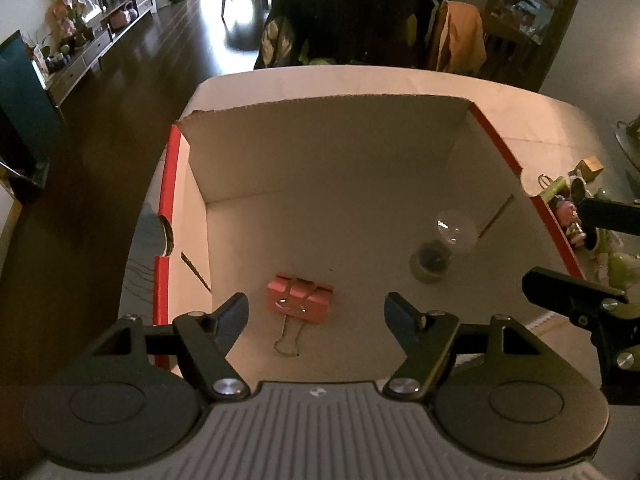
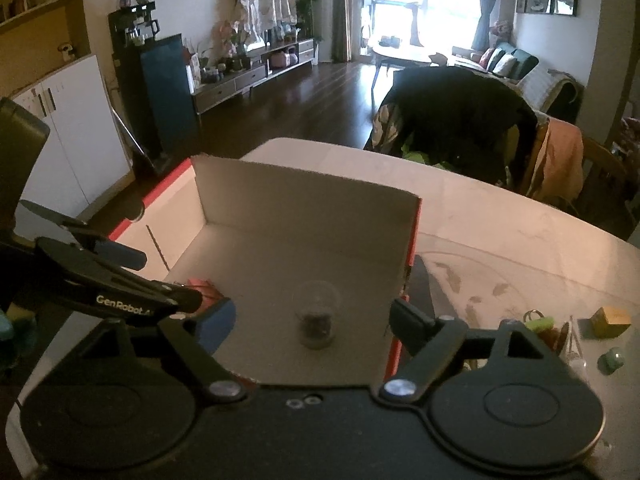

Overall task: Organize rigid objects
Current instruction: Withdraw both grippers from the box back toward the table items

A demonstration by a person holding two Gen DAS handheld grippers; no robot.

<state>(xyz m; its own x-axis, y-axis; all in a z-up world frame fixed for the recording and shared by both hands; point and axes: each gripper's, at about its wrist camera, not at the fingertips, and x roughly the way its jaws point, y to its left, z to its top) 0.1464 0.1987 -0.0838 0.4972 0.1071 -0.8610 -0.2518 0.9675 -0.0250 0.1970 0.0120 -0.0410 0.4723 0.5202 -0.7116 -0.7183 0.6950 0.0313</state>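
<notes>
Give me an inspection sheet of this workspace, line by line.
Surface: pale table, bare on its far side.
Job's things: open cardboard box with red outer sides holds a pink binder clip and a small clear dome on a dark base, apart from each other.
Clutter: heap of small toys and trinkets on the table right of the box, among them a yellow block.
Grippers: left gripper open over the clip, empty; right gripper open over the dome, empty.
Cables: nothing seen.
Surroundings: living room, dark wood floor, chair draped with clothes behind the table.
</notes>
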